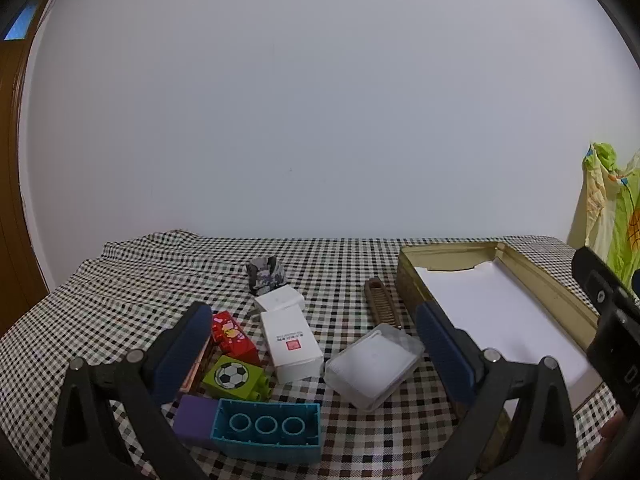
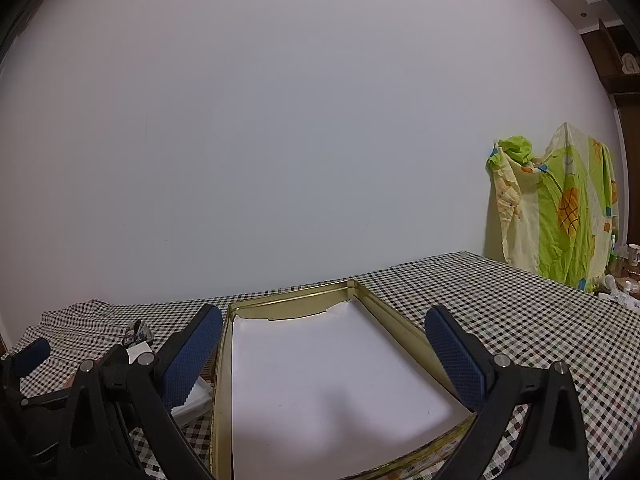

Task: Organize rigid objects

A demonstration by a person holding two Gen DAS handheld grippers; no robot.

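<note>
In the left wrist view my left gripper (image 1: 314,312) stands open, low over a cluster of objects on the checked cloth. Between its fingers lie a white box (image 1: 292,344), a clear plastic case (image 1: 374,364), a red brick (image 1: 234,336), a green football brick (image 1: 234,376), a teal brick (image 1: 268,428) and a purple brick (image 1: 194,420). Farther back lie a brown ridged piece (image 1: 382,304) and a grey patterned object (image 1: 266,274). My right gripper (image 2: 323,316) is open above the gold tin (image 2: 296,294), which is lined with white paper and holds nothing else. Neither gripper holds anything.
The tin (image 1: 448,254) sits right of the cluster. A second white box (image 1: 280,298) lies behind the first. A green and yellow cloth (image 2: 560,208) hangs at the far right, with cups (image 2: 632,254) beside it. A plain wall backs the table; a brown door (image 1: 12,200) stands left.
</note>
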